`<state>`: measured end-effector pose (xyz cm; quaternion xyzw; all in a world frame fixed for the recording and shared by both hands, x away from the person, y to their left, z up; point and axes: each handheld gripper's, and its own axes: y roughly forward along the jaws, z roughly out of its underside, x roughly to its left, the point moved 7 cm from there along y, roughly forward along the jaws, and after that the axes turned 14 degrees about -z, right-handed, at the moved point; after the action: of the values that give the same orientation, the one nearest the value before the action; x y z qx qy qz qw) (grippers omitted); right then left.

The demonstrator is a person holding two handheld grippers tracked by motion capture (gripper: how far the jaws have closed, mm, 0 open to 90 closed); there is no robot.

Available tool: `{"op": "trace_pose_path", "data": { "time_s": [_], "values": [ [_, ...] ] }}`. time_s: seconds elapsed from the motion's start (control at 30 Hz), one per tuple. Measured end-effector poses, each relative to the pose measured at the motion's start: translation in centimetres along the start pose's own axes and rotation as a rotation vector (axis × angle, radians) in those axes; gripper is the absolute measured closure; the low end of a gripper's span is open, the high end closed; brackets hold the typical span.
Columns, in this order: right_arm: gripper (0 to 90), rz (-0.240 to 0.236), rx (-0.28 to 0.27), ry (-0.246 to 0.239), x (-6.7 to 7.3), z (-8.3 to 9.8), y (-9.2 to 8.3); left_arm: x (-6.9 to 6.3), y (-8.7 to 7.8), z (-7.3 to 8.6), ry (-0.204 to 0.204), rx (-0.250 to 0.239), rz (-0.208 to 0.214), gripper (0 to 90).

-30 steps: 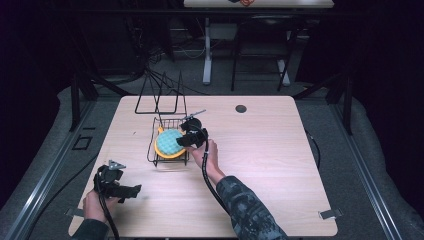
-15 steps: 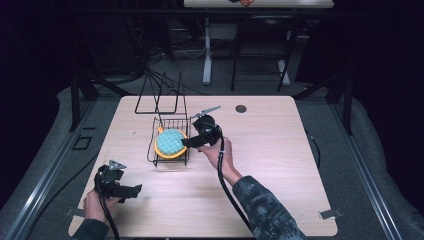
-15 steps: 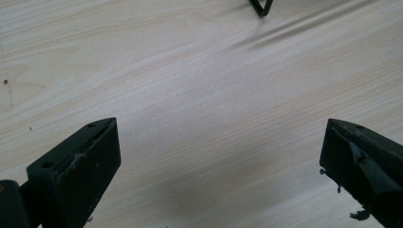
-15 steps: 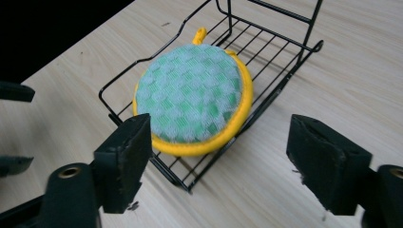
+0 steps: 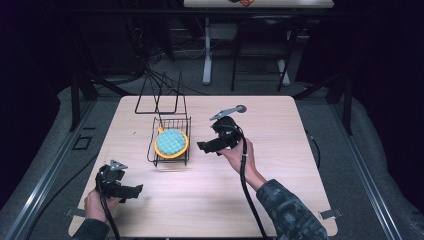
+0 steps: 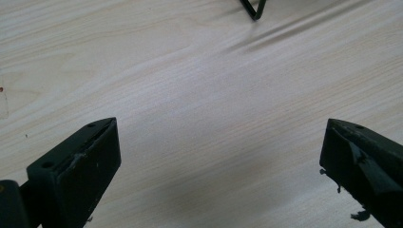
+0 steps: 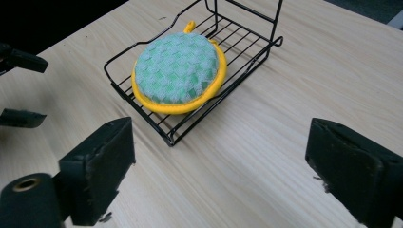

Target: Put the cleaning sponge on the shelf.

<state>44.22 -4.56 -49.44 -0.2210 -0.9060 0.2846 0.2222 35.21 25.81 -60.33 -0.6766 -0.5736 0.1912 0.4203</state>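
Left gripper point(image 5: 131, 189), nearest, rests on the worktop point(image 5: 280, 190), fingers wide and empty, well short of the rack point(image 5: 171, 131). Right gripper point(image 5: 209, 147), just beside the rack, fingers just opened wide, empty. The pad point(image 7: 177, 71) lies flat in the rack, ahead-left of those fingers.

round pad point(image 7: 178, 71): green checks, yellow edge (little yellow loop too) | wire basket point(image 7: 190, 124): black | table point(image 5: 280, 195): pale wood lines | sleeve point(image 5: 287, 210): grey-green blotches
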Motion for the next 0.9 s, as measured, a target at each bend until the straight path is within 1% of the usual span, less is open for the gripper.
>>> {"op": "trace_pose_path", "data": {
  "time_s": [0.03,0.07,0.1,0.17,0.2,0.23,0.27,0.3,0.33,0.37,0.4,0.43,0.47,0.5,0.63,0.67,0.7,0.73,0.8,0.83,0.87,0.9],
  "values": [
    [6.0,0.004,-0.001,-0.008,0.0,0.1,-0.5,0.0,0.0,0.0,0.0,-0.001,0.001,0.0],
    [6.0,0.004,-0.001,-0.008,0.0,0.1,-0.5,0.0,0.0,0.0,0.0,-0.001,0.001,0.0],
    [4.0,0.014,-0.001,-0.019,0.0,0.4,-1.4,0.0,0.0,0.0,0.001,-0.001,0.0,0.0],
    [2.2,0.023,0.004,-0.026,0.0,0.9,-2.2,0.0,0.0,0.0,0.002,0.003,0.002,0.0],
    [2.2,0.027,0.003,-0.018,0.0,1.1,-2.6,0.0,0.0,0.0,0.002,0.003,0.002,0.0],
    [1.9,0.03,0.002,-0.022,-0.1,1.4,-3.0,-0.1,0.0,0.0,0.0,0.003,0.002,0.0],
    [1.9,0.03,0.002,-0.022,-0.1,1.4,-3.0,-0.1,0.0,0.0,0.0,0.003,0.002,0.0],
    [0.8,0.039,0.013,-0.023,-0.3,2.0,-3.7,-0.1,0.0,-0.1,0.005,0.002,0.002,0.0],
    [0.8,0.039,0.013,-0.023,-0.3,2.0,-3.7,-0.1,0.0,-0.1,0.005,0.002,0.002,0.0],
    [0.0,0.049,0.022,-0.024,-0.5,2.7,-4.3,-0.1,0.0,-0.1,0.004,0.001,0.003,0.0],
    [0.0,0.049,0.022,-0.024,-0.5,2.7,-4.3,-0.1,0.0,-0.1,0.004,0.001,0.003,0.0],
    [0.0,0.053,0.021,-0.015,-0.8,3.4,-5.0,-0.1,0.0,-0.1,0.005,0.001,0.001,0.0],
    [0.0,0.053,0.021,-0.015,-0.8,3.4,-5.0,-0.1,0.0,-0.1,0.005,0.001,0.001,0.0],
    [0.0,0.065,0.021,-0.013,-1.1,4.1,-5.8,-0.1,0.0,-0.1,0.004,0.001,0.001,0.0],
    [0.0,0.092,0.016,-0.001,-1.8,5.4,-7.4,-0.2,0.1,-0.1,0.009,0.001,0.0,0.0],
    [0.0,0.092,0.016,-0.001,-1.8,5.4,-7.4,-0.2,0.1,-0.1,0.009,0.001,0.0,0.0],
    [0.0,0.103,0.019,0.007,-2.1,6.1,-8.3,-0.2,0.1,-0.1,0.01,0.003,0.001,0.0],
    [0.0,0.103,0.019,0.007,-2.1,6.1,-8.3,-0.2,0.1,-0.1,0.01,0.003,0.001,0.0],
    [0.0,0.119,0.006,0.019,-2.5,6.7,-9.2,-0.2,0.1,-0.1,0.01,0.002,-0.001,0.0],
    [0.0,0.129,0.006,0.029,-2.9,7.5,-10.1,-0.3,0.1,-0.1,0.006,0.002,0.0,0.0],
    [0.0,0.129,0.006,0.029,-2.9,7.5,-10.1,-0.3,0.1,-0.1,0.006,0.002,0.0,0.0],
    [0.0,0.144,0.007,0.042,-3.3,8.3,-10.8,-0.3,0.1,-0.2,0.006,-0.002,-0.005,0.0]
  ]
}}
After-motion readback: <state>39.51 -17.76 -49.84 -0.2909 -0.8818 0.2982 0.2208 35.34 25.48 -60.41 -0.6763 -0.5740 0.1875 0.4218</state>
